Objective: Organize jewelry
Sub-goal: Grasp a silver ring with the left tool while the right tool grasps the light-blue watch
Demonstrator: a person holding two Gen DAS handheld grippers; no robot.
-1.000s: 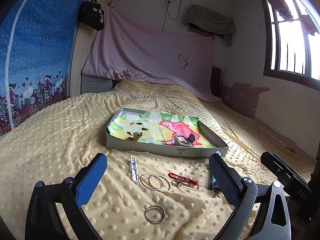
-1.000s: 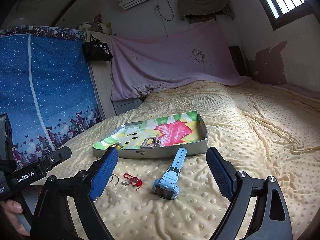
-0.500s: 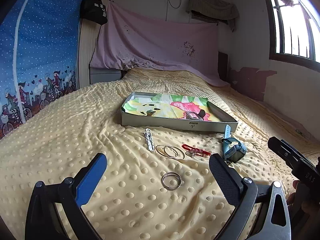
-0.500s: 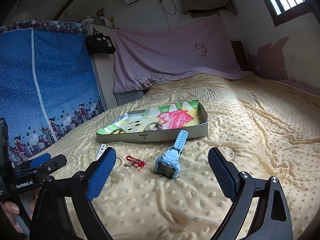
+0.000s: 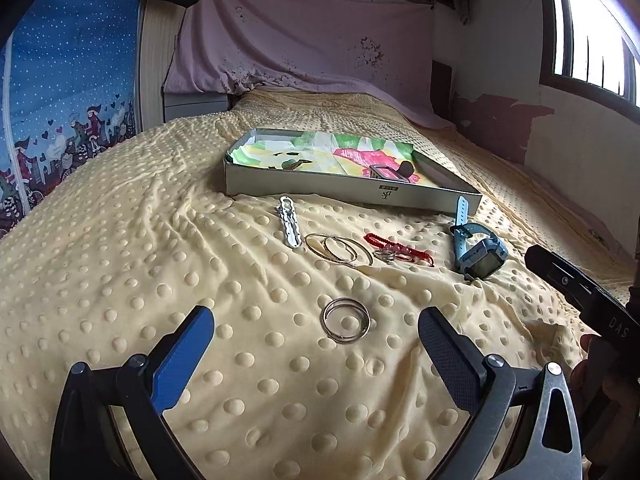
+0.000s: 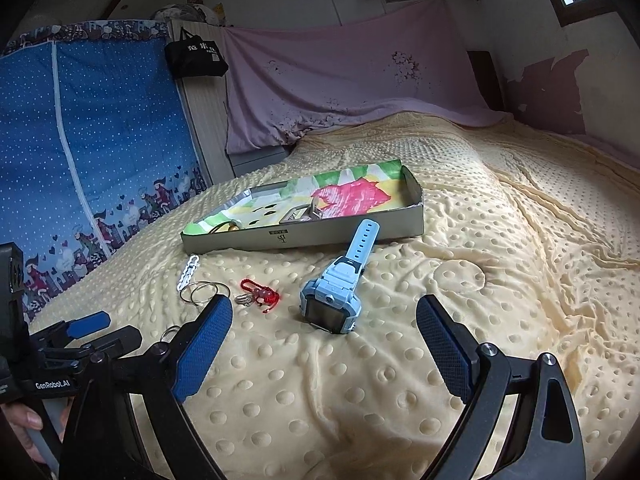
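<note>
A flat grey tray (image 5: pixel 304 188) lined with a colourful picture lies on the yellow dotted bedspread; it also shows in the right wrist view (image 6: pixel 360 236). In front of it lie a white chain clip (image 5: pixel 290 226), thin bangles (image 5: pixel 338 249), a red cord bracelet (image 5: pixel 400 247) with a small ring (image 5: pixel 384 255), a blue watch (image 5: pixel 478 254) and a pair of silver rings (image 5: pixel 346 321). My left gripper (image 5: pixel 314 346) is open just before the silver rings. My right gripper (image 6: pixel 324 340) is open, low over the blue watch (image 6: pixel 336 288).
Inside the tray lie a small dark watch (image 5: pixel 390 172) and a gold piece (image 6: pixel 226 227). A blue patterned wardrobe (image 6: pixel 80 140) stands at the left and a pink sheet (image 5: pixel 304 48) hangs over the headboard. A window (image 5: pixel 592 28) is at the right.
Both grippers have tipped downward and come nearer the bed. The silver rings now sit between the left fingers' line, the watch between the right ones. Nothing on the bed has moved.
</note>
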